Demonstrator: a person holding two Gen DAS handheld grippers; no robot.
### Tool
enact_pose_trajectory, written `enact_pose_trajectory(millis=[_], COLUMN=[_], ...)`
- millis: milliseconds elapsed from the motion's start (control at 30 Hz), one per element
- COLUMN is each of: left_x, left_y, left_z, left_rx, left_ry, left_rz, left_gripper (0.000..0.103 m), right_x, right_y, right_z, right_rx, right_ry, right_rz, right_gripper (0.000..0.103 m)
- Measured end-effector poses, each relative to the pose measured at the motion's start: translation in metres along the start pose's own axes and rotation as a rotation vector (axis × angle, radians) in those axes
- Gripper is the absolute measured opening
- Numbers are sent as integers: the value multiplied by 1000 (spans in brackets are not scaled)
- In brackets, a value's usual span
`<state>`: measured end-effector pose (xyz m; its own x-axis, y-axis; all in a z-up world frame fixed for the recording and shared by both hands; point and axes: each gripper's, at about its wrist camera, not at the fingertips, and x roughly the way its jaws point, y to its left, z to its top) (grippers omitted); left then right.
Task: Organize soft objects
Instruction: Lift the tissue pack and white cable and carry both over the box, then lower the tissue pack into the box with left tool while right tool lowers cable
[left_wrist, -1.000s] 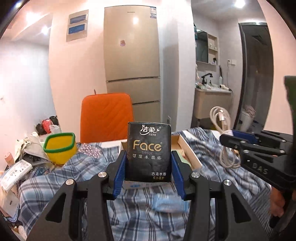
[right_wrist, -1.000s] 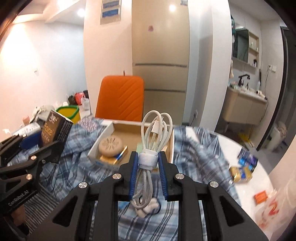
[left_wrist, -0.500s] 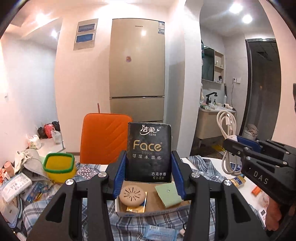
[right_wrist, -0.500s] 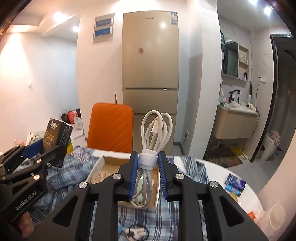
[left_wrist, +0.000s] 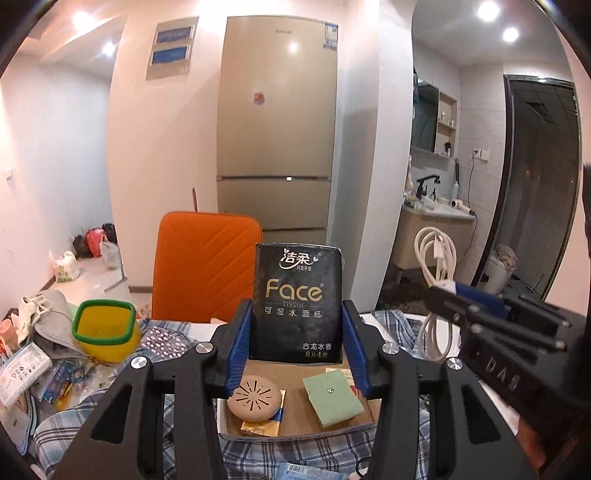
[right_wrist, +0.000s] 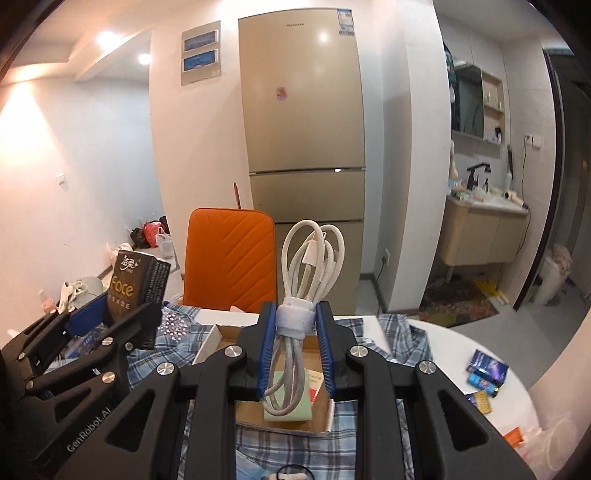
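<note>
Tissue pack (left_wrist: 297, 302) and coiled cable (right_wrist: 301, 317), clamped in our left gripper (left_wrist: 297, 350) and right gripper (right_wrist: 297, 354), have risen off the plaid cloth (left_wrist: 122, 417) and now hang above the cardboard box (left_wrist: 295, 428) near the table's far edge; lowering in looks next.

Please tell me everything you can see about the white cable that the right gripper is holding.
The white cable is coiled into several long loops and bound in the middle by a pale wrap. It looks braided and soft, with a white plug showing inside the upper loops. It stands upright, pinched at the wrap between the blue fingers of the right gripper, above an open cardboard box. Nothing else touches it.
</note>
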<state>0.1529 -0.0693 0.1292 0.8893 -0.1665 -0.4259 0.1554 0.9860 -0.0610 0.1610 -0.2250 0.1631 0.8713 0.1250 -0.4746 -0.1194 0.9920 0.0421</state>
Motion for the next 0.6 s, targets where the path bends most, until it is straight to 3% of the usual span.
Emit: enact_pose_trajectory(millis=[600], left_x=[113], left_y=[7], left_z=[-56], left_rx=[-22], left_ry=[270], left_rz=[9], left_gripper=[45], right_x=[132], right_y=[-18], right_z=[-58], right_rx=[-21], right_ry=[328], right_rz=[13], right_gripper=[24])
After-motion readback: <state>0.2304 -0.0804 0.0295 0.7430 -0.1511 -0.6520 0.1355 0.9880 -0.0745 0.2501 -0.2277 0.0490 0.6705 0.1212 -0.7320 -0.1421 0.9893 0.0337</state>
